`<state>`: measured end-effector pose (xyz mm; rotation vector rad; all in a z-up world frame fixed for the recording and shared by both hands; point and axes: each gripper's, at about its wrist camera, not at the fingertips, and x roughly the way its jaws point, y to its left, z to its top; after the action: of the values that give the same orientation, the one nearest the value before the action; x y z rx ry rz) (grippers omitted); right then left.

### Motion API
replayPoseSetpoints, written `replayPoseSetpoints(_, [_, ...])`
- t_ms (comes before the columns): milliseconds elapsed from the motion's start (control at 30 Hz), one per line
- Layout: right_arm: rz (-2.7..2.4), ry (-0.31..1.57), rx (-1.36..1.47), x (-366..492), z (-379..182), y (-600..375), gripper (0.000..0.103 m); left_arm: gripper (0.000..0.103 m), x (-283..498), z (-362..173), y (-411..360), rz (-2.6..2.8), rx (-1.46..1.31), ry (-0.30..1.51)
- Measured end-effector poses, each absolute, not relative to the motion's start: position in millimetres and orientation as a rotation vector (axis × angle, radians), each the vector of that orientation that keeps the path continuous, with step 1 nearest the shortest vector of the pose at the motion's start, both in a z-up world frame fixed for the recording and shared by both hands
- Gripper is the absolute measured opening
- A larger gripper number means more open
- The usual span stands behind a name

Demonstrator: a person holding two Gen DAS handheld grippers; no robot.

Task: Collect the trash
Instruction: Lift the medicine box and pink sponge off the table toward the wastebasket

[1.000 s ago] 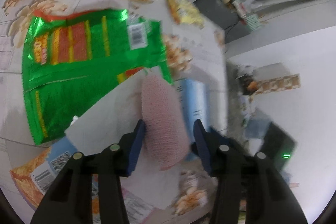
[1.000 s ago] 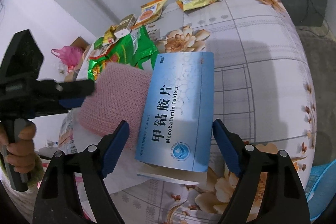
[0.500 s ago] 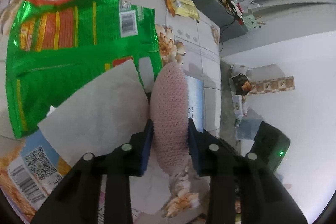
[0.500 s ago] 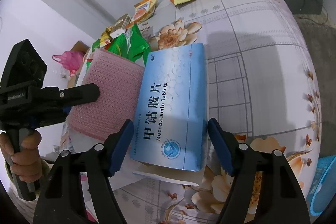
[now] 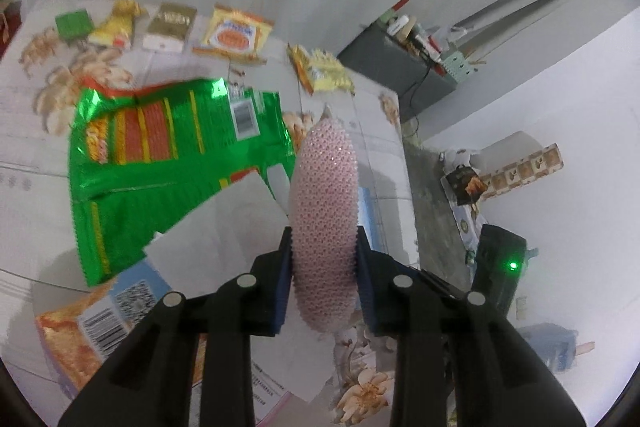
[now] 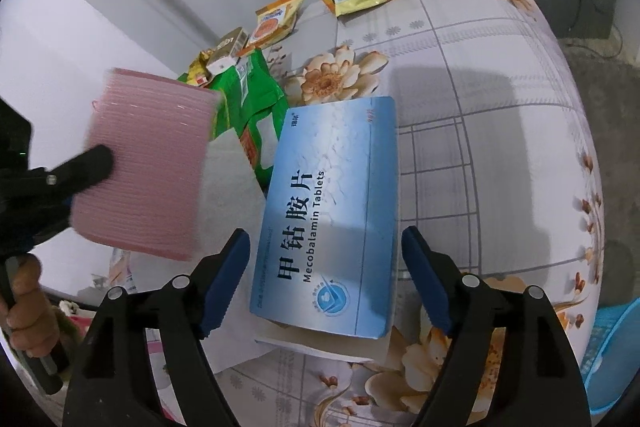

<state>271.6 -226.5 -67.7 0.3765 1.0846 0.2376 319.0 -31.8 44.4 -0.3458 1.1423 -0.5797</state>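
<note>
My left gripper point(image 5: 323, 243) is shut on a pink knobbly scouring pad point(image 5: 324, 187), which it holds edge-up above the table. In the right wrist view the same pad point(image 6: 148, 167) hangs at the left, clamped by a black finger point(image 6: 92, 163). A blue Mecobalamin tablet box point(image 6: 332, 211) lies flat on the flowered tablecloth point(image 6: 500, 147), on top of white paper. My right gripper point(image 6: 324, 247) straddles the box's near end. Its jaws are opening, and there is a gap between each blue pad and the box.
A green snack bag point(image 5: 168, 167), a white paper sheet point(image 5: 224, 235) and an orange wrapper point(image 5: 68, 339) lie under and left of the pad. Several small packets point(image 5: 234, 35) line the far edge. A blue basket point(image 6: 616, 347) sits past the table's right edge. A hand point(image 6: 24, 299) grips the left handle.
The left jaws closed onto the pink pad and lifted it off the paper. The right gripper stayed over the blue box, its jaws narrowing a little and then widening.
</note>
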Motion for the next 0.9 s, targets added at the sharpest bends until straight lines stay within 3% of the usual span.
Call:
replayPoseSetpoints(267, [0.180,1.097,0.259,280.2,-73.1,-209.1,0.074,0.028,298.1,55.3,-22.4,-0.577,-0.341,1.068])
replayPoseSetpoints(900, [0.137,1.010,0.379,245.4,-39.8,-248.9,0.068,0.027,257.3,76.7,-18.0,-0.611,-0.350,1.016])
